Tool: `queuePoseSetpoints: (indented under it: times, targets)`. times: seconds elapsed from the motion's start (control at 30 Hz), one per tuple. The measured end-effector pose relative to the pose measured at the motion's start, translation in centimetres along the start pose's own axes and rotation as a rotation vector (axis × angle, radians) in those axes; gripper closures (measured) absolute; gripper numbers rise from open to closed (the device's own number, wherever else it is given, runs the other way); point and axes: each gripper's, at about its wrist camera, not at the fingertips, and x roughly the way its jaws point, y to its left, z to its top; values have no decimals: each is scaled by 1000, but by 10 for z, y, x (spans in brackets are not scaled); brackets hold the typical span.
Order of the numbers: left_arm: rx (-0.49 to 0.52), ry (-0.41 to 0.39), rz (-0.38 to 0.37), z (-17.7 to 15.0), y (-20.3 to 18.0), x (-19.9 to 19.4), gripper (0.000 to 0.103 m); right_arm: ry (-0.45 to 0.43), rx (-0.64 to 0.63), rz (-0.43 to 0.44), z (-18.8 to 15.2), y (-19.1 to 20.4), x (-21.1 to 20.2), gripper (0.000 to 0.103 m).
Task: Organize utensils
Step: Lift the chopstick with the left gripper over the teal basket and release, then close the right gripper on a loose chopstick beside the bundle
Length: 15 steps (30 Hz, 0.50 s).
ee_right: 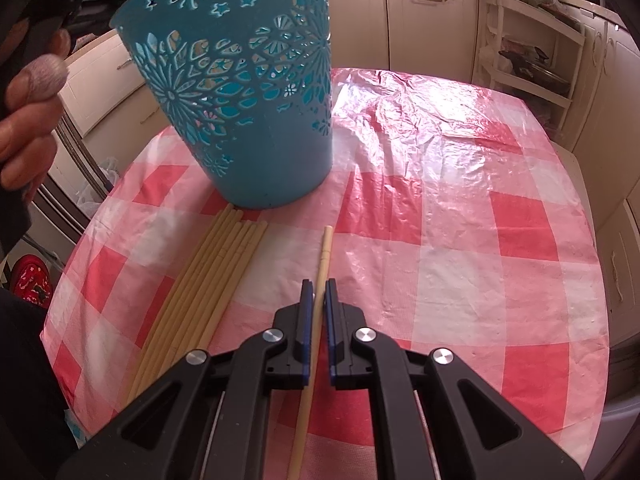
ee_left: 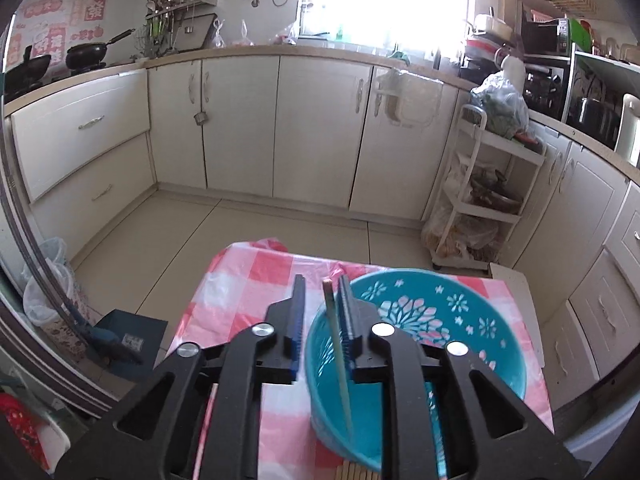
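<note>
The left gripper [ee_left: 322, 304] hangs over the near-left rim of a teal cut-out basket [ee_left: 472, 320], which stands on a table under a red-and-white checked plastic cloth [ee_left: 248, 280]. Its 2 fingers are spread apart. 1 pale chopstick [ee_left: 338, 360] stands steeply between them, lying against the inner face of the right finger, clear of the left one, its lower end down inside the basket; whether the right pad still bears on it I cannot tell.

In the right wrist view, the right gripper [ee_right: 319, 292] is low over the cloth [ee_right: 440, 240], fingers pressed together on a single chopstick [ee_right: 323, 252] whose far end pokes out past the tips toward the basket [ee_right: 240, 100]. Just left of it, a bundle of chopsticks [ee_right: 208, 284] lies side by side on the cloth, far ends almost touching the basket's base. A person's hand [ee_right: 28, 120] shows at the left edge, beside the basket.
</note>
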Motion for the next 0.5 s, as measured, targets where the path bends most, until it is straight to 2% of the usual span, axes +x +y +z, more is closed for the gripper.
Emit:
queuePoseSetpoints:
  times: [0.03,0.07,0.1,0.2,0.33,0.5]
  targets:
    - [-2,-2,5,-3,4,-7,65,0,0,1,0,0,0,96]
    - [-1,-15,13,-6,11,-18,51,0,-1,3,1,0,0,96]
    - [4,-30,23,-10,16,-28,44,0,1,6,1,0,0,95]
    - [20,-54,36,-21,32,-54,36,-1,3,7,1,0,0,92]
    - [3,-61,39,-34,61,-76,31,-5,-2,-13,2,1,1,92]
    - [-83,-57,45,-46,93,-86,26,-12,-6,-39,3,3,2,92]
